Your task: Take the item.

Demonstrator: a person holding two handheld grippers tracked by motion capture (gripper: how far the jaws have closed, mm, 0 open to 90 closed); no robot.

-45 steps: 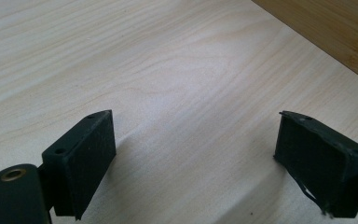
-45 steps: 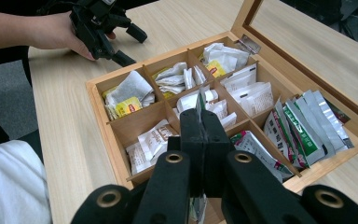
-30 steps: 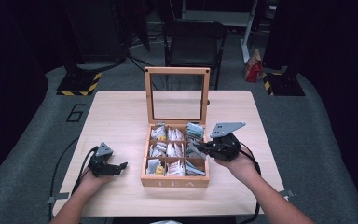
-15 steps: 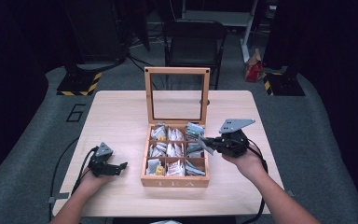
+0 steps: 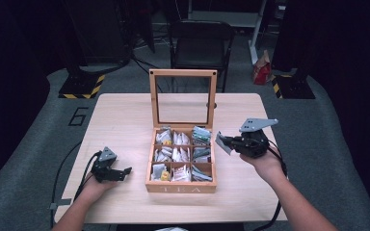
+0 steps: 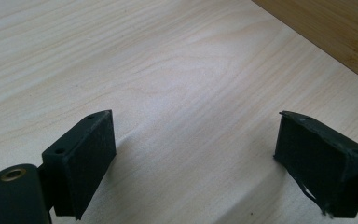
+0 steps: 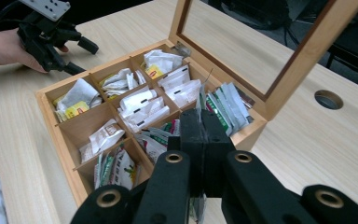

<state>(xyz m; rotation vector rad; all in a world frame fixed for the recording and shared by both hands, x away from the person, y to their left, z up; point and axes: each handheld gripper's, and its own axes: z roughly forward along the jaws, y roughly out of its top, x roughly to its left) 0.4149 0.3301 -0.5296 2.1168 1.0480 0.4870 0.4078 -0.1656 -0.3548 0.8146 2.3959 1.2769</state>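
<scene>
Meanwhile, right claw (image 5: 229, 143) clamped on a tea packet (image 5: 221, 143) — held just off the tea box's (image 5: 180, 185) right edge; left claw (image 5: 120, 173) apart, resting near the counter's (image 5: 125, 110) front-left corner.

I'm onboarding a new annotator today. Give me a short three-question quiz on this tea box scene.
1. True or false: the glass lid of the wooden tea box is shut.
2. What does the right gripper hold: A) a grey tea sachet, B) a spoon?
3. How many compartments does the box have?

Key: 1 false, the lid stands upright; 2 A, the fingers are closed on it; 3 nine.
</scene>
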